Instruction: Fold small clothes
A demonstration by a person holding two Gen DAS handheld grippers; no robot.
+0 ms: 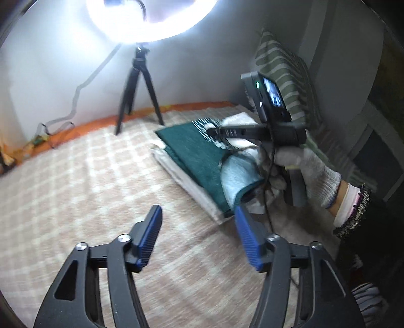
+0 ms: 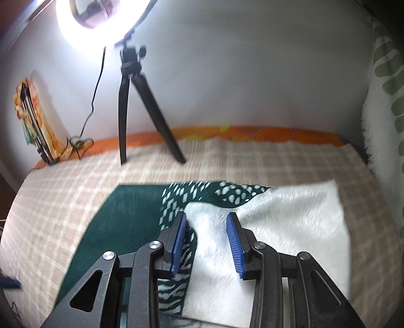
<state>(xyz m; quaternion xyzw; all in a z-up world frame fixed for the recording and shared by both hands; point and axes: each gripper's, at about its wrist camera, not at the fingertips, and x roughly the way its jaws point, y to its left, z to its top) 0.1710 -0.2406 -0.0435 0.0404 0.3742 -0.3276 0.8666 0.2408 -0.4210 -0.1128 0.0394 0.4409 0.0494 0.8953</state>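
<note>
Below the right hand-held gripper (image 2: 206,224) lies folded green clothing (image 2: 131,209).

Ring light (image 1: 151,17) cut off by the top edge in both views. Checked blanket (image 2: 63,201) smeared by motion blur. White cloth (image 2: 277,239) partly hides the green garment (image 2: 126,214).

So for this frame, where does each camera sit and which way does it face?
Left wrist: on the left gripper, angled down across the checked blanket; shows the open jaws, the gloved right hand and right gripper.
Right wrist: on the right gripper, jaws open over the folded green garment.
Shared: garment, tripod, ring light.
</note>
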